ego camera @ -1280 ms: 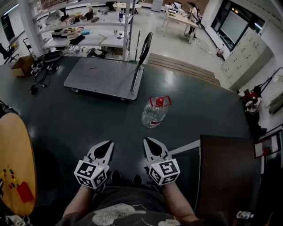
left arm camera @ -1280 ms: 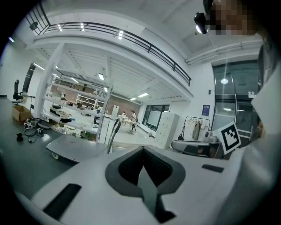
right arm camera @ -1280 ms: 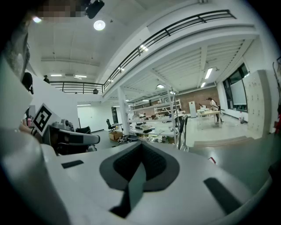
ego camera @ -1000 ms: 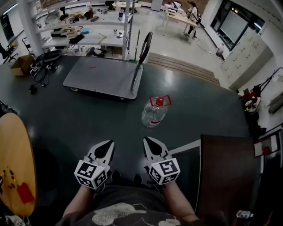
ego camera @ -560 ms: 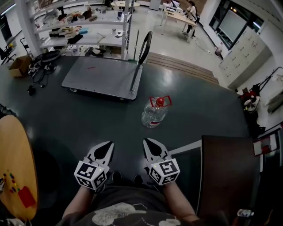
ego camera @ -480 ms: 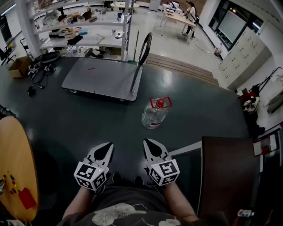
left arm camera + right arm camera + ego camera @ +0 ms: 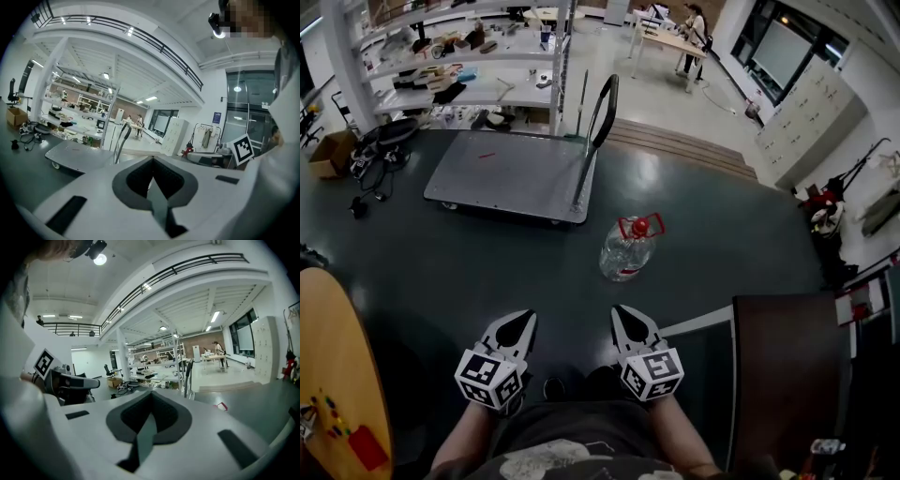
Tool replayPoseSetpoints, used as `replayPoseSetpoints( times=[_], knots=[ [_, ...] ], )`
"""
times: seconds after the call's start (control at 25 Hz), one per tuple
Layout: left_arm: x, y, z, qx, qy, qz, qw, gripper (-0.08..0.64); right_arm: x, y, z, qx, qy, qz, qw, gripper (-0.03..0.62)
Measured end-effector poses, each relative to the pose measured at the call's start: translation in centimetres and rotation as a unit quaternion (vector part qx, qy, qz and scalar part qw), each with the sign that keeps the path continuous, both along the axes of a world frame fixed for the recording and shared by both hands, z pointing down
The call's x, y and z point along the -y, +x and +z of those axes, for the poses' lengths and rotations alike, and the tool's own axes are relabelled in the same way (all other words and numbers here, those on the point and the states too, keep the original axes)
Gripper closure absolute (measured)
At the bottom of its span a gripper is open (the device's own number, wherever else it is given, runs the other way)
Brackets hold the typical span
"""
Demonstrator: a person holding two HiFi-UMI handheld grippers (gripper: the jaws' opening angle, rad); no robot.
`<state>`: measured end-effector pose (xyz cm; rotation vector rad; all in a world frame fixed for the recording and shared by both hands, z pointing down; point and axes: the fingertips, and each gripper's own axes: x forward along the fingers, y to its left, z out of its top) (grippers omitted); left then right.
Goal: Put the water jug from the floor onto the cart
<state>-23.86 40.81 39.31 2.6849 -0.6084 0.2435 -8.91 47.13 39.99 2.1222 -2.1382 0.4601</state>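
Observation:
A clear water jug (image 7: 625,251) with a red cap and red handle stands on the dark floor, just right of the cart's handle end. The flat grey cart (image 7: 508,174) with a black push handle (image 7: 596,117) lies beyond it; its deck shows in the left gripper view (image 7: 79,152) too. My left gripper (image 7: 519,324) and right gripper (image 7: 622,316) hover side by side near my body, well short of the jug, both shut with nothing between the jaws. In the right gripper view only the red handle (image 7: 220,405) peeks past the gripper body.
A round wooden table (image 7: 337,375) is at the lower left. A dark brown panel (image 7: 783,375) lies at the lower right. Shelving (image 7: 441,66) stands behind the cart, with cables (image 7: 375,150) on the floor to its left. A person (image 7: 694,33) stands far off.
The view has shifted forward slightly: jug and cart sit a little lower in the head view. Both grippers stay shut, side by side, and have eased forward a little.

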Motion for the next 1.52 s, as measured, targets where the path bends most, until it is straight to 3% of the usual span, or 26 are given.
replayPoseSetpoints(
  times=[0.24, 0.4, 0.76, 1.12, 1.32, 1.52],
  knots=[
    [2.8, 2.7, 1.3, 0.004, -0.007, 0.007, 0.9999, 0.552, 2.7, 4.0, 1.5, 0.000, -0.006, 0.025, 1.000, 0.601],
    [5.8, 5.7, 2.0, 0.007, -0.009, -0.010, 0.9999, 0.552, 6.2, 8.0, 3.0, 0.002, -0.010, 0.026, 1.000, 0.601],
    [15.0, 16.4, 1.7, 0.032, -0.006, -0.030, 0.9990, 0.554, 15.9, 19.3, 4.2, 0.028, -0.022, 0.021, 0.999, 0.601],
    [20.9, 25.9, 2.6, 0.053, -0.013, -0.042, 0.9976, 0.554, 22.5, 30.7, 6.5, 0.019, -0.047, 0.032, 0.998, 0.601],
    [22.5, 28.5, 4.3, 0.063, -0.022, -0.042, 0.9969, 0.554, 23.8, 33.6, 9.7, 0.030, -0.078, 0.038, 0.996, 0.601],
    [24.9, 30.7, 6.4, 0.087, -0.019, -0.015, 0.9959, 0.554, 25.5, 34.9, 12.5, 0.034, -0.111, 0.051, 0.992, 0.601]
  ],
)
